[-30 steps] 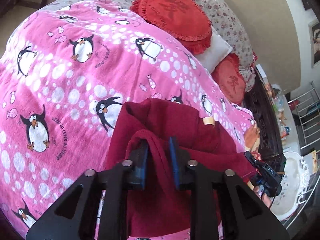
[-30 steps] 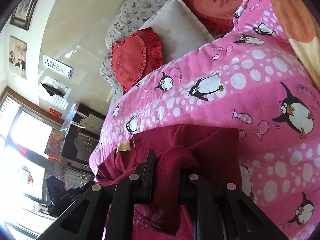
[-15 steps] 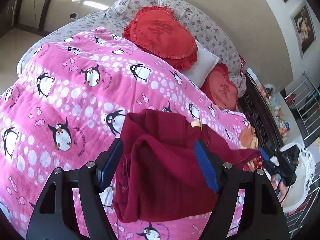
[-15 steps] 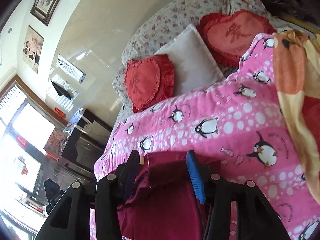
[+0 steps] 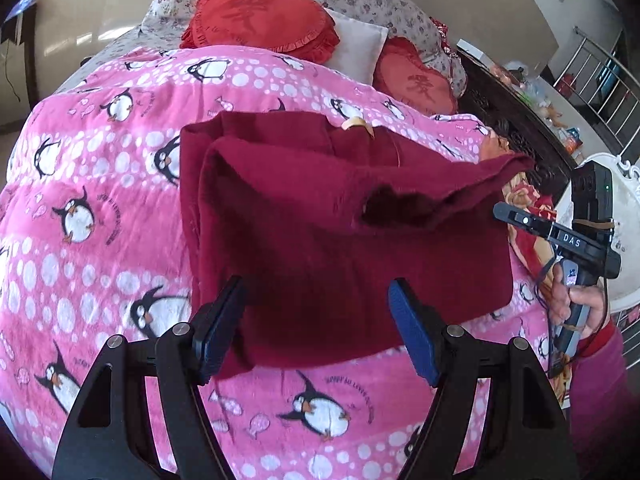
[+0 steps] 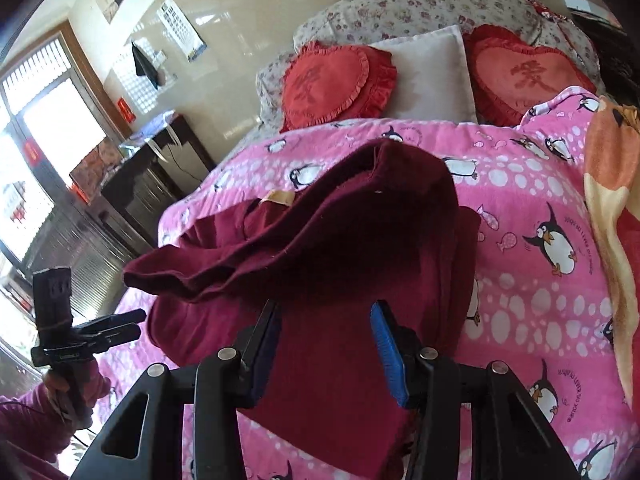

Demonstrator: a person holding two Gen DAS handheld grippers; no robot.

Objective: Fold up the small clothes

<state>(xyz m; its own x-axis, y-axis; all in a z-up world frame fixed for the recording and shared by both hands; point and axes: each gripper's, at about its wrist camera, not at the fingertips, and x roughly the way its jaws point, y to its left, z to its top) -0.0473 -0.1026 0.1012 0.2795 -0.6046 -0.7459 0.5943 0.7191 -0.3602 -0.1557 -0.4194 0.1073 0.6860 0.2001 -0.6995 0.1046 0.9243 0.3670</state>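
A dark red garment (image 5: pixel 340 240) lies folded on the pink penguin blanket (image 5: pixel 100 208), with a tan label (image 5: pixel 356 124) at its far edge. One fold of it sticks out stiffly towards the right (image 5: pixel 480 184) and hangs over the lower layers. My left gripper (image 5: pixel 316 324) is open above the garment's near edge, and its blue pads touch nothing. My right gripper (image 6: pixel 326 344) hovers over the garment (image 6: pixel 360 260) from the other side; its jaws are closing a little, with cloth below them but not pinched. Each gripper shows in the other's view (image 5: pixel 504 214) (image 6: pixel 132 326).
Red heart cushions (image 5: pixel 260 16) (image 6: pixel 336 80), a white pillow (image 6: pixel 432 68) and floral pillows lie at the bed's head. An orange and yellow blanket (image 6: pixel 608 168) is at the right. Dark cabinets (image 6: pixel 152 188) and a white table (image 5: pixel 624 216) flank the bed.
Both grippers let go of the garment fold they were pinching, opened, and drew back. The garment now lies folded over, with more of the bed in both views.
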